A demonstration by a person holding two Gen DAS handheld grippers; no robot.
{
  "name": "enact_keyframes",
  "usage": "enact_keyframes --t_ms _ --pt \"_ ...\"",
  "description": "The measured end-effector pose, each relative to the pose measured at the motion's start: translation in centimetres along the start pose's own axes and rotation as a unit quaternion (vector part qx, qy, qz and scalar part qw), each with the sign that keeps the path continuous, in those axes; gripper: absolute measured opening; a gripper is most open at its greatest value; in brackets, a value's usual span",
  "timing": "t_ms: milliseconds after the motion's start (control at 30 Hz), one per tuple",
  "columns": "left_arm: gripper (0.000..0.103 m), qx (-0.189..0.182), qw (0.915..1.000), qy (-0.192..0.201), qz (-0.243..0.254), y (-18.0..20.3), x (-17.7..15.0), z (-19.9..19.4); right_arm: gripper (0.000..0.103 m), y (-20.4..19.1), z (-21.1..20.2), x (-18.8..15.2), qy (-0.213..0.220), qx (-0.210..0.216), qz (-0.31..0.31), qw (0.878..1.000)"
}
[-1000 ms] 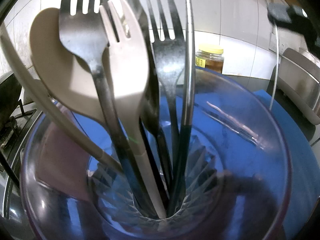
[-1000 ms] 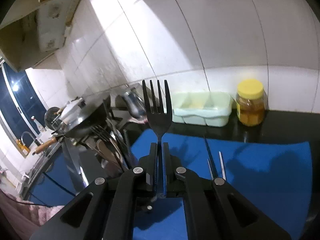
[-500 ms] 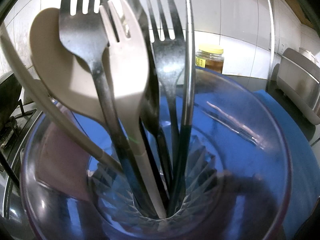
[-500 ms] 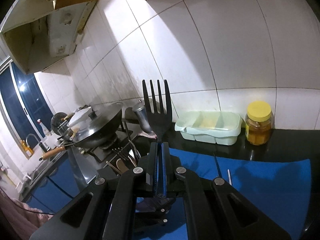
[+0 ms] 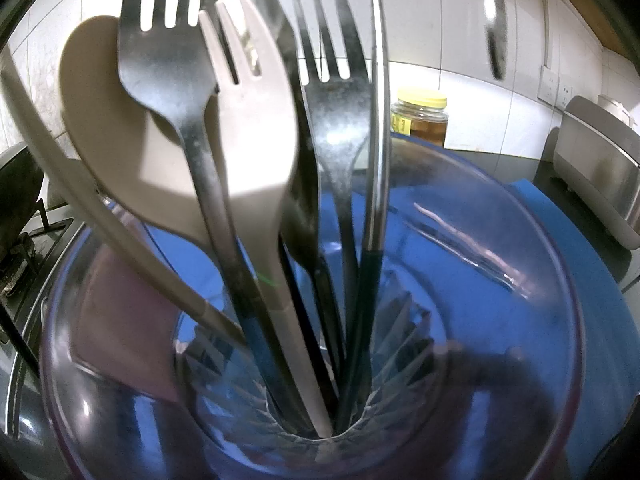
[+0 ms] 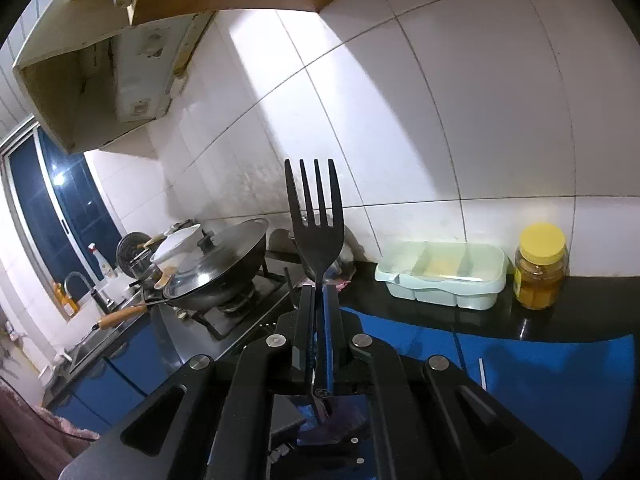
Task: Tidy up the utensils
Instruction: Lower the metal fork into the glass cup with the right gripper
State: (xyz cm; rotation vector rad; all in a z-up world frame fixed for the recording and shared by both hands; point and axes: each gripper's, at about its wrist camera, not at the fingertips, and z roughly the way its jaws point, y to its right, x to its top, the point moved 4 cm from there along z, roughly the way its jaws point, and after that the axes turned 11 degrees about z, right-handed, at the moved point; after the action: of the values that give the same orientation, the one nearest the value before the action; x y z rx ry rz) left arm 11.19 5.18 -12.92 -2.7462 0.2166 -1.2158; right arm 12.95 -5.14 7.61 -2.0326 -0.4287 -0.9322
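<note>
A clear glass cup (image 5: 552, 280) fills the left wrist view, and my left gripper (image 5: 312, 360) is shut on it, its fingers showing only dimly through the glass. Inside stand a beige spoon (image 5: 104, 128), a steel fork (image 5: 160, 60), a beige fork (image 5: 256, 120), a dark fork (image 5: 340, 100) and a thin silver-and-black utensil (image 5: 378, 120). My right gripper (image 6: 320, 300) is shut on the handle of a black fork (image 6: 316, 216), tines upright, high above the blue mat (image 6: 540, 380).
A pale green divided tray (image 6: 440, 276) and a yellow-lidded jar (image 6: 540, 268) stand against the tiled wall. A lidded wok (image 6: 216, 268) sits on the stove at left. Thin utensils (image 6: 482, 372) lie on the mat. A steel rack (image 5: 600, 168) stands at right.
My right gripper has risen and tilted up with the black fork; the cup of utensils has dropped out of its view. The left gripper and cup have stayed still.
</note>
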Motion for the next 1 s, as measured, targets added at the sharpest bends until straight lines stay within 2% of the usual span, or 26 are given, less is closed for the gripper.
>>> enact_keyframes --t_ms 533,1000 --pt "0.08 0.0 1.0 0.0 0.0 0.0 0.0 0.0 0.005 0.3 3.0 -2.2 -0.042 -0.001 0.0 0.999" --pt "0.079 0.0 1.0 0.0 0.0 0.0 0.0 0.0 0.005 0.1 5.4 -4.9 -0.107 -0.022 -0.035 0.993"
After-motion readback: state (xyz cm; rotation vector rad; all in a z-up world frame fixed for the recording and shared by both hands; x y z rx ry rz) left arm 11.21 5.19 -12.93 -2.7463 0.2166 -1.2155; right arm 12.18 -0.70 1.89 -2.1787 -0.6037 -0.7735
